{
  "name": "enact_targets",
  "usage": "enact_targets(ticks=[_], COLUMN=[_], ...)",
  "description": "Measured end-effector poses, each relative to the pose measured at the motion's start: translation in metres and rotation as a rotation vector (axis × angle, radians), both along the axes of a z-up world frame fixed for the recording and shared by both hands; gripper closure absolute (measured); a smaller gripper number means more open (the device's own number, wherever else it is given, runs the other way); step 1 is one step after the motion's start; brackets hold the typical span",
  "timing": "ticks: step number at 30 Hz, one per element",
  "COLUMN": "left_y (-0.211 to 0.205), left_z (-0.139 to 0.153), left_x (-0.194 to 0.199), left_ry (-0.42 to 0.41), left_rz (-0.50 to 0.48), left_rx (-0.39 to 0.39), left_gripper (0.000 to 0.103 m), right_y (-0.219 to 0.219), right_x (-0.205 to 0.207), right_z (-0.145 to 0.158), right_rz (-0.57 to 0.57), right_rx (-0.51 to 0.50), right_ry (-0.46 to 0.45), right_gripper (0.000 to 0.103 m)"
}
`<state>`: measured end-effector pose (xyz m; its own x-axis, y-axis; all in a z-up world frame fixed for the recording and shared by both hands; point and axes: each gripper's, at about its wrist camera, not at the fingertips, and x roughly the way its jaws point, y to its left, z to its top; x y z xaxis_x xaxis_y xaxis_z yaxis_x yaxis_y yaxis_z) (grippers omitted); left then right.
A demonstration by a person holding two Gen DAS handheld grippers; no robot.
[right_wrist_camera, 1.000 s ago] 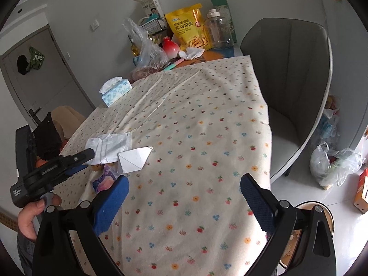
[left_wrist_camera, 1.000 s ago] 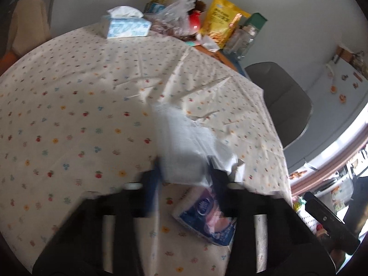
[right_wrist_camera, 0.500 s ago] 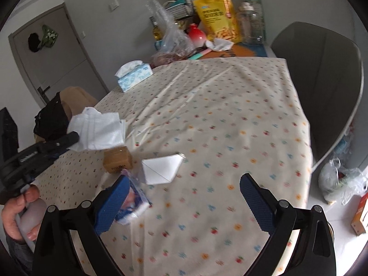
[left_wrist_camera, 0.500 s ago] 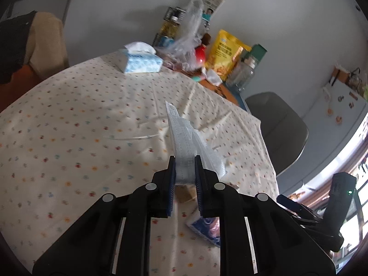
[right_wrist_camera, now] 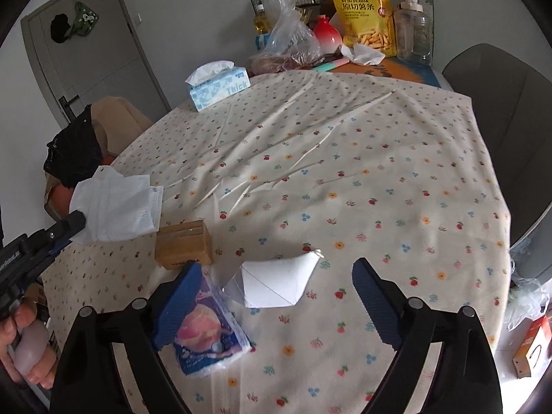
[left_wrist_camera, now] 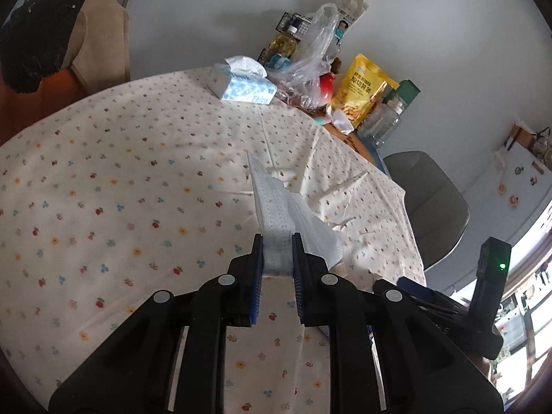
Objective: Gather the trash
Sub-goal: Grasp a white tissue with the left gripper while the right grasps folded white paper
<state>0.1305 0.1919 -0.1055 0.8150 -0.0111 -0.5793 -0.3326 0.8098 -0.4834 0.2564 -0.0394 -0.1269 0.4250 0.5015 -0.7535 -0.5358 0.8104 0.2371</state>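
My left gripper (left_wrist_camera: 277, 241) is shut on a white face mask (left_wrist_camera: 276, 214) and holds it above the table; the mask also shows in the right wrist view (right_wrist_camera: 117, 207), hanging from the left gripper (right_wrist_camera: 74, 222) at the left edge. My right gripper (right_wrist_camera: 276, 272) is open, low over a white folded paper (right_wrist_camera: 276, 284). A blue and pink tissue packet (right_wrist_camera: 207, 334) lies by its left finger. A small cardboard box (right_wrist_camera: 183, 243) sits just beyond.
The round table has a floral cloth (right_wrist_camera: 345, 158). At the far side stand a tissue box (right_wrist_camera: 219, 84), a plastic bag (right_wrist_camera: 286, 38), a yellow snack bag (right_wrist_camera: 365, 13) and a jar (right_wrist_camera: 414, 31). A grey chair (right_wrist_camera: 500, 110) stands to the right.
My left gripper closed on the mask and lifted it off the table, uncovering the cardboard box. My right gripper moved in and down towards the white paper.
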Motion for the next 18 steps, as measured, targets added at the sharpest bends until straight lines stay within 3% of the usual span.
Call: enact_targets(ticks=[5,7,11,18], left_y=[-0.007,-0.009,-0.012,-0.017], left_z=[-0.001,-0.001,-0.001,0.005], left_x=[0.004,0.004,0.002,-0.001], left_ry=[-0.002,-0.005,-0.006,-0.015], left_rz=[-0.022,-0.027,-0.028,-0.03], left_rx=[-0.002,-0.002,-0.003,0.006], left_gripper=[0.087,0.087,0.087,0.087], right_y=[0.008,0.01,0.01,-0.002], right_x=[0.004,0.004,0.003,-0.004], right_z=[-0.014,-0.019,-0.02,-0.003], right_rz=[-0.01,-0.002,0.014,0.015], right_rx=[-0.026,-0.034,-0.025,0.025], right_ry=[0.026,0.04,0.044,0.019], right_gripper=[0.026,0.044,0.065,0.067])
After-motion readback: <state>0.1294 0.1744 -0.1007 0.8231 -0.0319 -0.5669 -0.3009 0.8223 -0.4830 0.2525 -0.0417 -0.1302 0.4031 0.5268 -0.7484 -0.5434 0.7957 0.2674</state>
